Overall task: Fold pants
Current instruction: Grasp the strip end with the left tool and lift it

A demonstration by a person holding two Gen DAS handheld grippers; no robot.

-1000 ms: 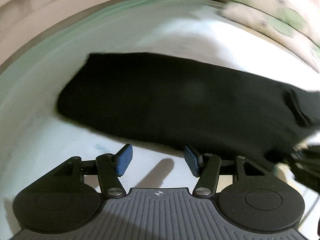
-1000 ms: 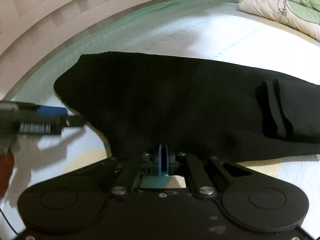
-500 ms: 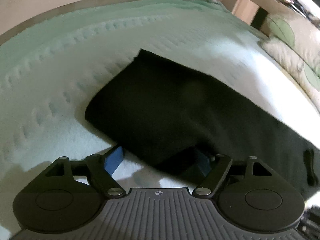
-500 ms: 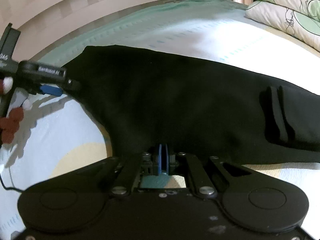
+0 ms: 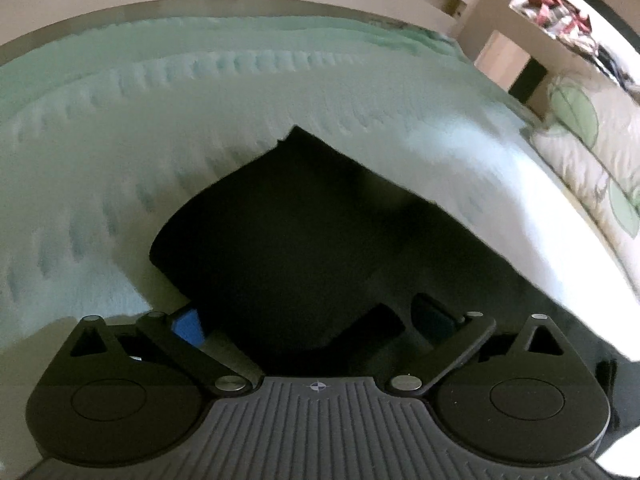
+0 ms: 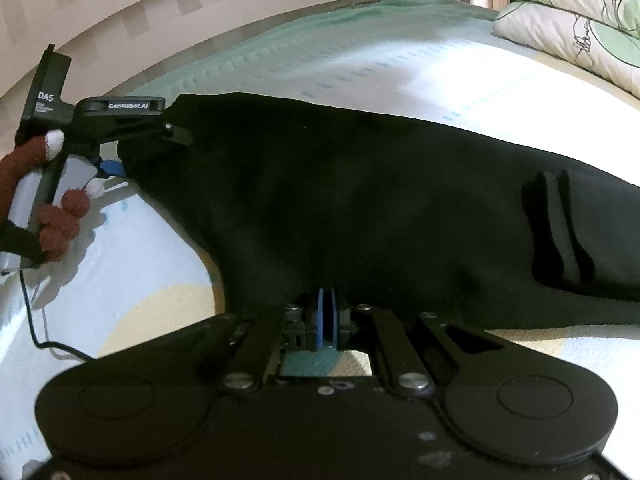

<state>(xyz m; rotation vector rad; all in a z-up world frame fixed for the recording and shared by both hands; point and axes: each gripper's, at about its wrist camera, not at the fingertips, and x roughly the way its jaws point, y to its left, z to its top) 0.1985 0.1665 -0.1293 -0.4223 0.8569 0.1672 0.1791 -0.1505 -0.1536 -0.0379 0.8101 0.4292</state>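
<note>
Quilted pale-green bedspread (image 5: pixel 168 128) under smooth black pants (image 6: pixel 360 200), left tool (image 5: pixel 312 320) spread around one corner, right tool (image 6: pixel 326 314) clenched on their edge.

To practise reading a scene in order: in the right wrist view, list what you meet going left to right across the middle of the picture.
Left hand → left gripper at the pants' end → black pants → folded cuff bands

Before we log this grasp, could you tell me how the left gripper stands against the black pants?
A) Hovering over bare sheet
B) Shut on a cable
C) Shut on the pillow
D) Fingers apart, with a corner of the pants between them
D: the left gripper has its fingers apart, with a corner of the pants between them.
</note>
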